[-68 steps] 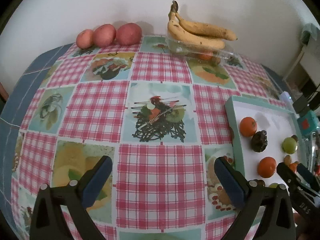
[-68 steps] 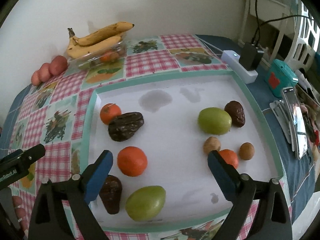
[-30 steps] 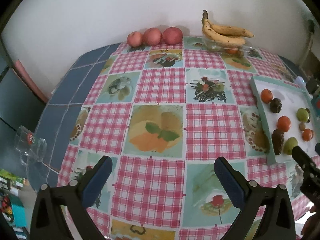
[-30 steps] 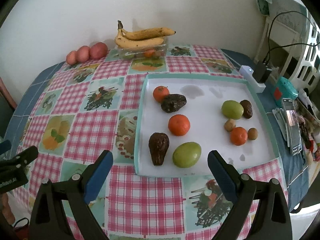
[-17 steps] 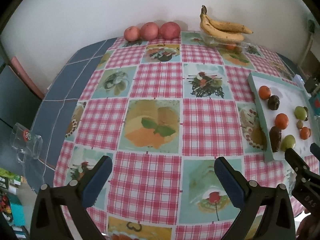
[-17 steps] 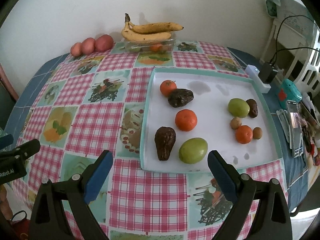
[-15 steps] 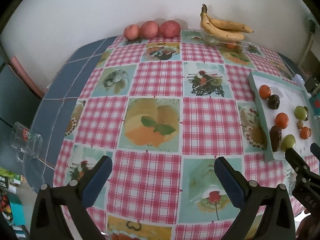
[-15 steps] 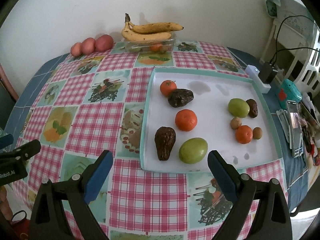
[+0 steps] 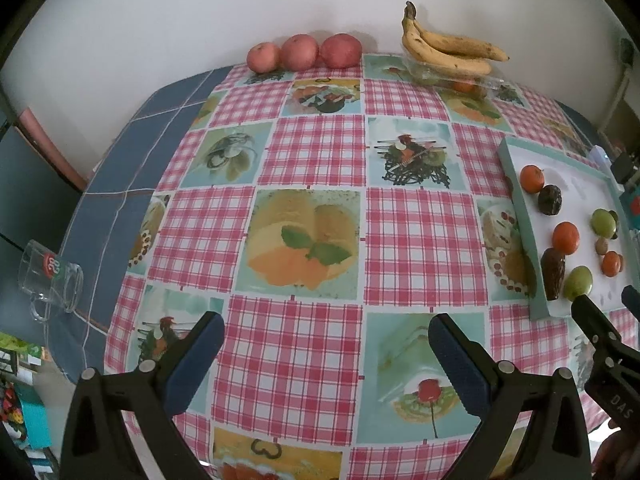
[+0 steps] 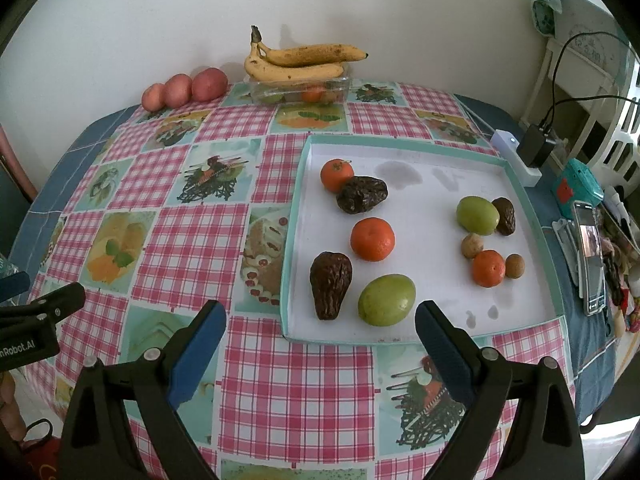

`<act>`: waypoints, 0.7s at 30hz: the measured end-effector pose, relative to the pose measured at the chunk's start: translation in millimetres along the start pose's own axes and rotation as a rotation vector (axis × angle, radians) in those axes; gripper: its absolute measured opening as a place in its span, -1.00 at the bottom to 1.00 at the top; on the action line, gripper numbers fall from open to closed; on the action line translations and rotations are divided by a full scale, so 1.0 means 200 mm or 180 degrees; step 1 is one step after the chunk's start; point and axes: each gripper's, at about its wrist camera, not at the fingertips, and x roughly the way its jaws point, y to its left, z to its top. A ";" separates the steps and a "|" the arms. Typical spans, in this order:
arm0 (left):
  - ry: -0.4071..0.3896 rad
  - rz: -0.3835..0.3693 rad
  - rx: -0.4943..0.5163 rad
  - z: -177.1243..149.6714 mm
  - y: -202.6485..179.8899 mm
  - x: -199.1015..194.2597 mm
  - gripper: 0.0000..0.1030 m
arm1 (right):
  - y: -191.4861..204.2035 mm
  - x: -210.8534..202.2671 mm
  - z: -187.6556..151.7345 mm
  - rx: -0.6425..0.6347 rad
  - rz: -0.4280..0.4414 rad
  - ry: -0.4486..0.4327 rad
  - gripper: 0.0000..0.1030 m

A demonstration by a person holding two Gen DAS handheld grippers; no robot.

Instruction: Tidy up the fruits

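A white tray point(image 10: 436, 184) with a teal rim holds two clusters of fruit. Its left cluster has two oranges point(image 10: 372, 239), two dark wrinkled avocados point(image 10: 330, 283) and a green fruit point(image 10: 386, 299). On its right lie another green fruit point(image 10: 477, 209), a small dark fruit point(image 10: 505, 210), an orange point(image 10: 488, 268) and two brown nuts point(image 10: 472, 245). My right gripper point(image 10: 320, 334) is open and empty, just short of the tray's near rim. My left gripper point(image 9: 326, 346) is open and empty over the checked cloth, left of the tray point(image 9: 532, 236).
At the far wall stand three red apples point(image 10: 186, 88) and a clear box point(image 10: 298, 90) with bananas point(image 10: 300, 60) on top. A phone point(image 10: 591, 254), a teal gadget point(image 10: 576, 188) and a charger point(image 10: 538, 146) lie right of the tray. A glass mug point(image 9: 50, 280) sits at the table's left edge.
Both grippers have pulled back and risen from the tray, widening the view of the table. Over the last half second they barely move. No fruit has shifted.
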 end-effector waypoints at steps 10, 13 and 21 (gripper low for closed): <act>0.0020 0.0003 0.0000 0.00 0.00 0.01 1.00 | 0.00 0.00 0.00 0.0002 0.0000 0.0003 0.86; 0.0028 0.0001 0.0001 0.00 0.00 0.01 1.00 | 0.00 0.00 0.00 0.0001 0.0000 0.0006 0.86; 0.0049 0.0007 -0.0020 0.00 0.01 0.01 1.00 | 0.00 0.00 0.00 0.0001 0.0000 0.0007 0.86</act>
